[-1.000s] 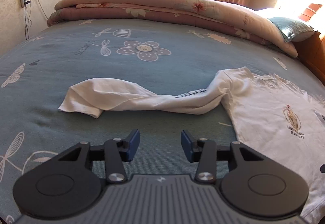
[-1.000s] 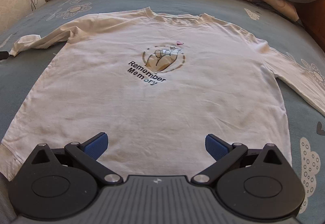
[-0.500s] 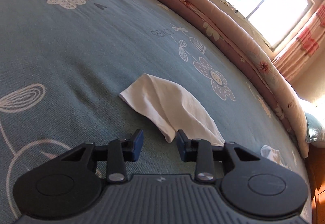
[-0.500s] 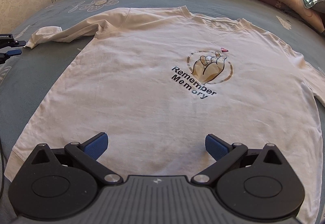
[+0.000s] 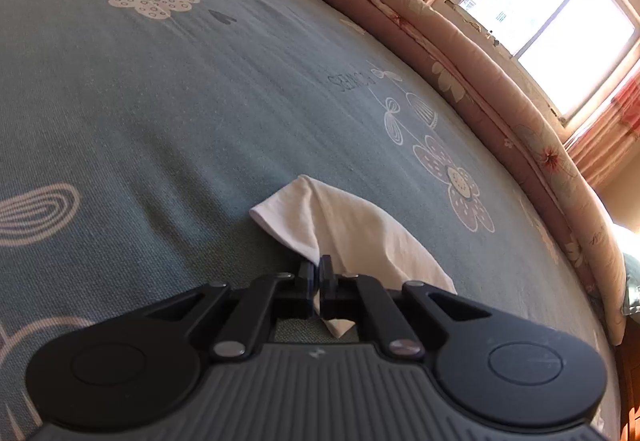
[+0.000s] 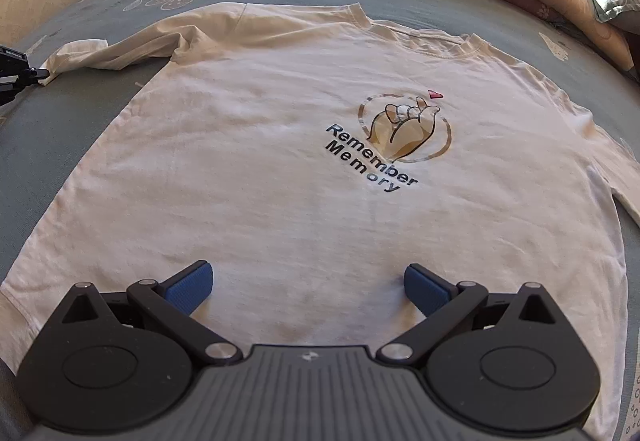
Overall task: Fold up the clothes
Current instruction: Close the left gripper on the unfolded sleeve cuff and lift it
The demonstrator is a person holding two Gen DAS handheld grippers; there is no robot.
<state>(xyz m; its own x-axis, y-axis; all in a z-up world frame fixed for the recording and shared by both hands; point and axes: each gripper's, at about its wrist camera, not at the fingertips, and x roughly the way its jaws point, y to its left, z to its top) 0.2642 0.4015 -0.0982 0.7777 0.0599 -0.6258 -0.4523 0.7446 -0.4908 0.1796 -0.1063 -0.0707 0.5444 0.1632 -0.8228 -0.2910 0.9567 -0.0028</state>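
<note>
White sleeve cuff (image 5: 320,225) now sits pinched in my left gripper (image 5: 319,281), open a second ago. Only my right view shows the shirt (image 6: 300,181) front, under my wide-open right gripper (image 6: 308,287).

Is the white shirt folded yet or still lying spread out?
Spread out: the white shirt lies flat on the bed, print up, no fold across it.
</note>
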